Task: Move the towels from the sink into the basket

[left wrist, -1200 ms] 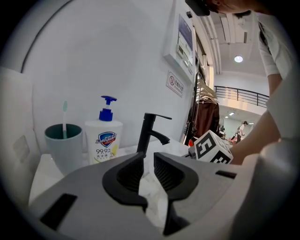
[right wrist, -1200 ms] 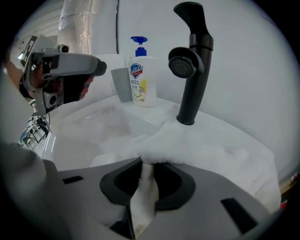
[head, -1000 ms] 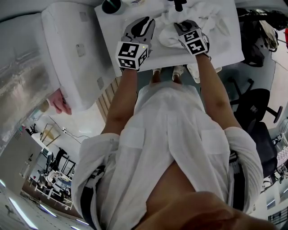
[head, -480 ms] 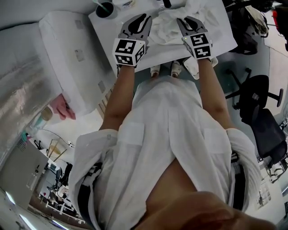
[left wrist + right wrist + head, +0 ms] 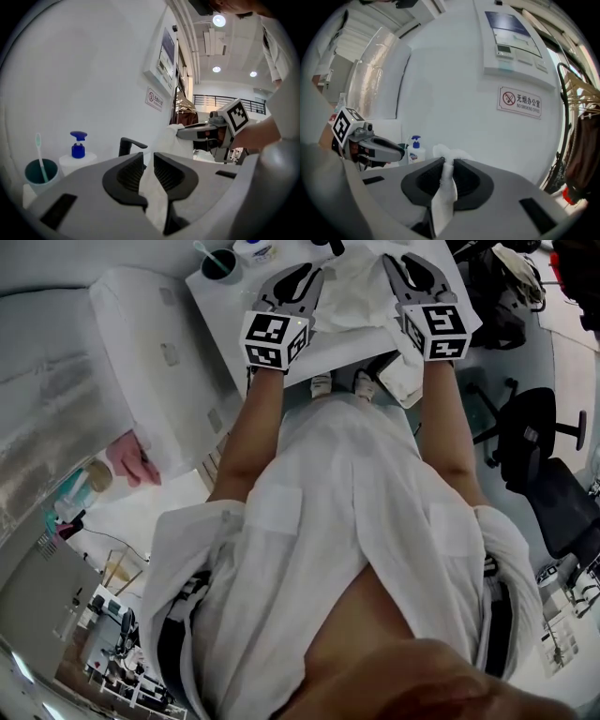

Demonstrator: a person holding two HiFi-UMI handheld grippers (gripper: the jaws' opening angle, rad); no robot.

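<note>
In the head view a white towel (image 5: 352,298) hangs spread between my two grippers above the white sink counter (image 5: 323,357). My left gripper (image 5: 302,279) is shut on its left edge, and the left gripper view shows the cloth (image 5: 153,199) pinched between the ribbed pads. At the towel's right edge, my right gripper (image 5: 412,266) is shut too, with a bunched fold (image 5: 446,192) pressed between its jaws. A second white towel (image 5: 405,379) droops over the counter's front edge. The sink bowl is hidden under the cloth, and I see no basket.
A black faucet (image 5: 129,145), a blue-pump soap bottle (image 5: 78,146) and a teal cup with a toothbrush (image 5: 39,171) stand at the back of the counter. A large white unit (image 5: 141,362) stands to the left. Office chairs (image 5: 539,451) are on the right.
Both grippers have risen from the counter and drawn apart, the right one swinging rightwards. The towel has come up with them and now hangs spread between them.
</note>
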